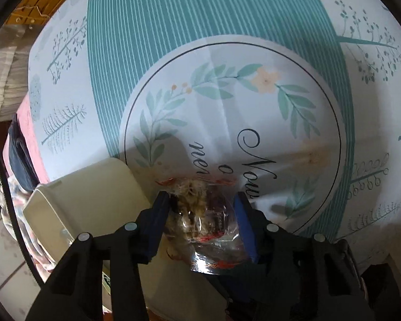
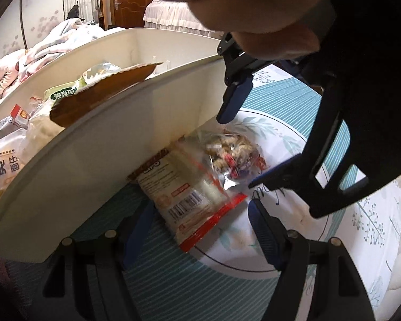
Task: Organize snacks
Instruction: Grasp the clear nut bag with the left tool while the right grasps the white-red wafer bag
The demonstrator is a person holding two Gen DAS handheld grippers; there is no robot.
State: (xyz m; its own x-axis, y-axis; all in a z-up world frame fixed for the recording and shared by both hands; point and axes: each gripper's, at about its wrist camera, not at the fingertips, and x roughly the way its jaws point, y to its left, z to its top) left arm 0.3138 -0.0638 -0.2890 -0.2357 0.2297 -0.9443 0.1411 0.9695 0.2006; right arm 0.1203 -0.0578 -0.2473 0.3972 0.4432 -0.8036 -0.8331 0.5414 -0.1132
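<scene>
My left wrist camera looks steeply down, close over the printed tablecloth [image 1: 254,53], with the cream bin [image 1: 93,187] at lower left. My right wrist camera sits lower, angled across the bin's [image 2: 120,139] side towards the room behind. Both views share the clear snack packet [image 1: 205,214] [image 2: 227,152] and the cloth's circle.

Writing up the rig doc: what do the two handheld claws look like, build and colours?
Both match: black angular plastic frames with cut-out struts, round silver fastener heads along the arms, and dark blue pads lining the fingers. Left claw shows them close up; right claw has the same build. A bare hand holds the left one; no sleeve or cable is clearly visible.
</scene>
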